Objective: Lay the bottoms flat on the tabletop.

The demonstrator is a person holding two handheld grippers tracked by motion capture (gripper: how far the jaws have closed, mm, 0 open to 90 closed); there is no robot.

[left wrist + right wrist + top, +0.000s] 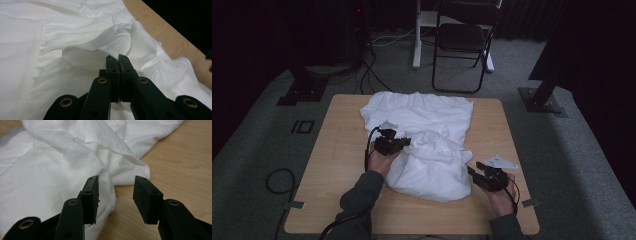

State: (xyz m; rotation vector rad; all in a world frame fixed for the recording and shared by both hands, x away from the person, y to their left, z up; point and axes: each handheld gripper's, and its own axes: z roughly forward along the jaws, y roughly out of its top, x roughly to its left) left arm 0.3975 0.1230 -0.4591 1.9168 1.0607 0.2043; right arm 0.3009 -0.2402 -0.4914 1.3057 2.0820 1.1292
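White cloth: one item, crumpled, lying across the middle of the worktop from the far edge toward the near side, its near part bunched into a mound. Left gripper: I hold it at the mound's left side; in the left gripper view its jaws are clenched on a raised fold of the cloth. Right gripper: I hold it just right of the mound's near corner, jaws released, nothing between them; bare wood below. Folding chair: on the floor beyond the worktop.
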